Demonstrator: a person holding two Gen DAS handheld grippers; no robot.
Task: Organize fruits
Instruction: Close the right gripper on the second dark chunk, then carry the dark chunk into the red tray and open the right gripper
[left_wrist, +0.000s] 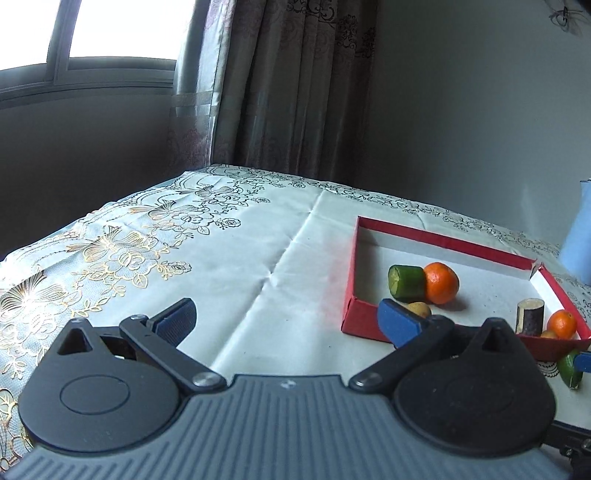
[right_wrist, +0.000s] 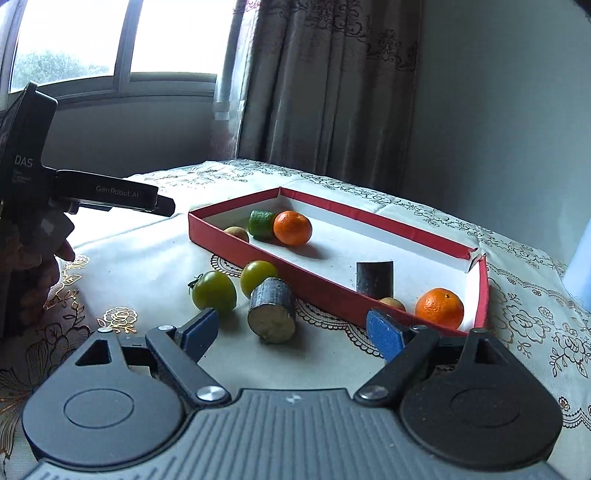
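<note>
Bare cloth (left_wrist: 258, 258) left of red tray (right_wrist: 221, 236).

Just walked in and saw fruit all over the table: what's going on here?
A person with a gripper in each hand is sorting fruit into a red tray. Two oranges, among others, already lie inside. Two green tomatoes and a cut cane piece wait outside before the open, empty right gripper.

Patterned curtain (right_wrist: 325, 85) hangs at the far side, window (right_wrist: 122, 37) off to its left, and a floral gold-print tablecloth (left_wrist: 155, 236) covers the whole table.
</note>
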